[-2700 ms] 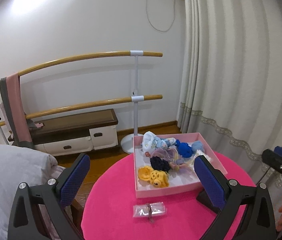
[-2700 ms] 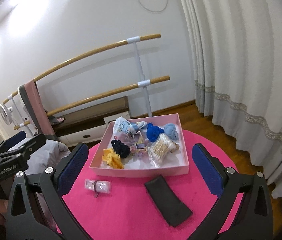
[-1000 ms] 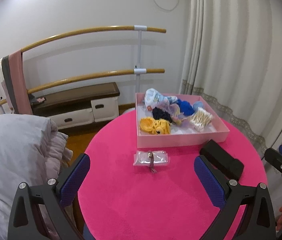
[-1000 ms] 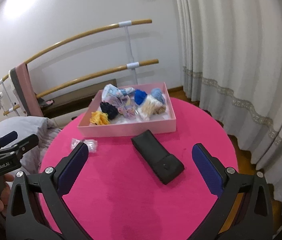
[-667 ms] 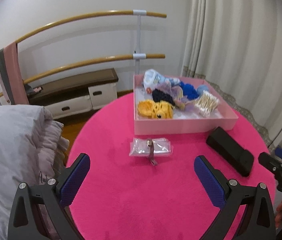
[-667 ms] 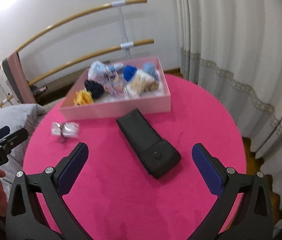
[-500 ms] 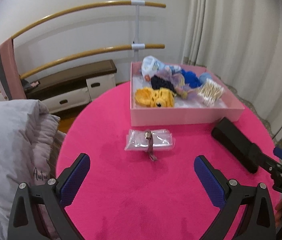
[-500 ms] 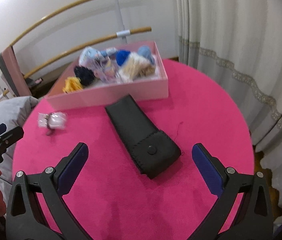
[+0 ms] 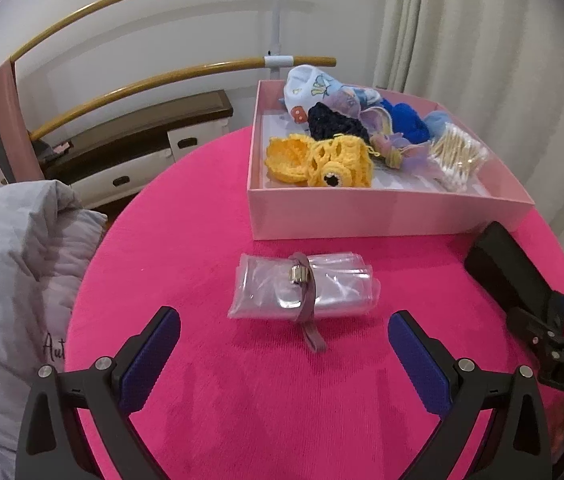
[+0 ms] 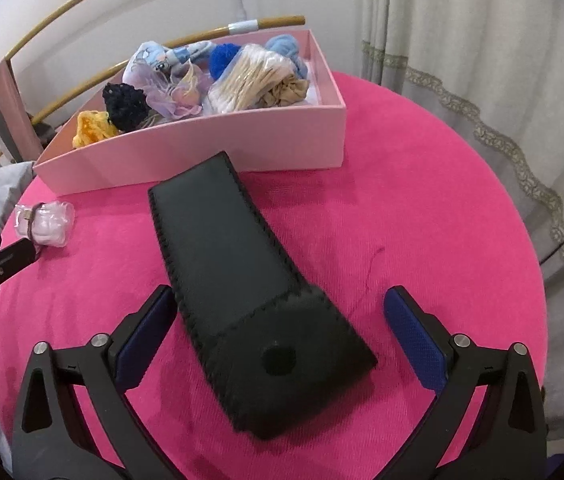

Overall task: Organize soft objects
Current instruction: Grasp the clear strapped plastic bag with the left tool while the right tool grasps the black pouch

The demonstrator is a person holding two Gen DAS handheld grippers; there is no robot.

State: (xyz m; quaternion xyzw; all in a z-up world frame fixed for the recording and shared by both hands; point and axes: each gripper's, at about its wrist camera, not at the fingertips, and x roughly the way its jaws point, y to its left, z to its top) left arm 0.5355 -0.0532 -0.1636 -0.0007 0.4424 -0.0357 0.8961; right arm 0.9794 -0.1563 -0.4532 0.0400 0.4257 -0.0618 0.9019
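Note:
A round pink table carries a pink box full of soft things: yellow crochet, a dark knit, blue yarn, cotton swabs. A rolled clear plastic bag bound with a strap lies just ahead of my left gripper, which is open. In the right wrist view a black leather case lies between the fingers of my right gripper, also open, its pads apart from the case's sides. The box sits beyond it.
A grey quilt bulges at the table's left edge. Behind stand wooden barre rails, a low cabinet and curtains on the right. My right gripper shows at the left wrist view's right side.
Both grippers have come down and forward toward the table. The plastic roll now lies close before the left fingers, and the black case sits between the right fingers. Nothing has been grasped.

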